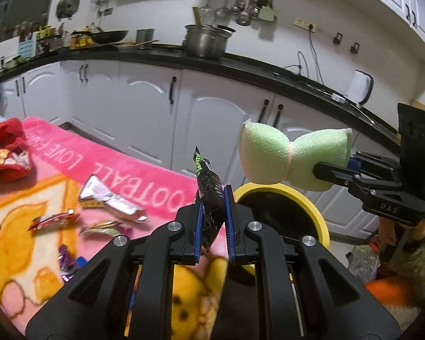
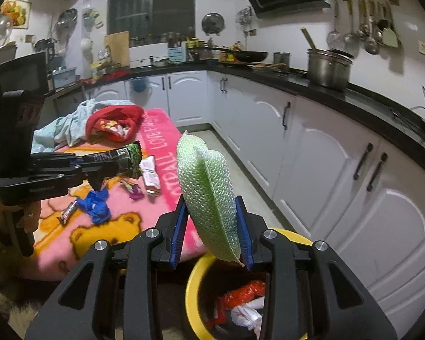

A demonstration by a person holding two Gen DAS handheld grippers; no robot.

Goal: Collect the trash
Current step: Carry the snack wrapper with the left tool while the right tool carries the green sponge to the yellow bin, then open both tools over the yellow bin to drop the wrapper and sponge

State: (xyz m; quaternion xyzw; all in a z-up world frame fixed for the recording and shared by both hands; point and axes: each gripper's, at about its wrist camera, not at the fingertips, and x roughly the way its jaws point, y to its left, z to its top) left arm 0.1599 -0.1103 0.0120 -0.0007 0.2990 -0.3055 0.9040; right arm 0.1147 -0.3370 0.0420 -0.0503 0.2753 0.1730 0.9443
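My left gripper (image 1: 214, 211) is shut on a dark green snack wrapper (image 1: 209, 189), held upright beside the table's edge; it also shows in the right wrist view (image 2: 119, 157). My right gripper (image 2: 211, 223) is shut on a pale green sponge (image 2: 209, 195), held above the yellow-rimmed bin (image 2: 194, 283). The sponge (image 1: 286, 157) hangs over the bin (image 1: 317, 212) in the left wrist view. The bin holds red and white trash (image 2: 240, 303). Several wrappers lie on the pink blanket (image 1: 144, 170): a silver one (image 1: 110, 198), a red one (image 1: 55, 219), a green-gold one (image 1: 104, 228).
Red cloth (image 2: 116, 121) and pale blue cloth (image 2: 68, 127) lie at the table's far end. A blue crumpled piece (image 2: 97, 205) and a dark bar wrapper (image 2: 68, 212) lie on the blanket. White cabinets (image 2: 311, 153) with a black counter run along the right.
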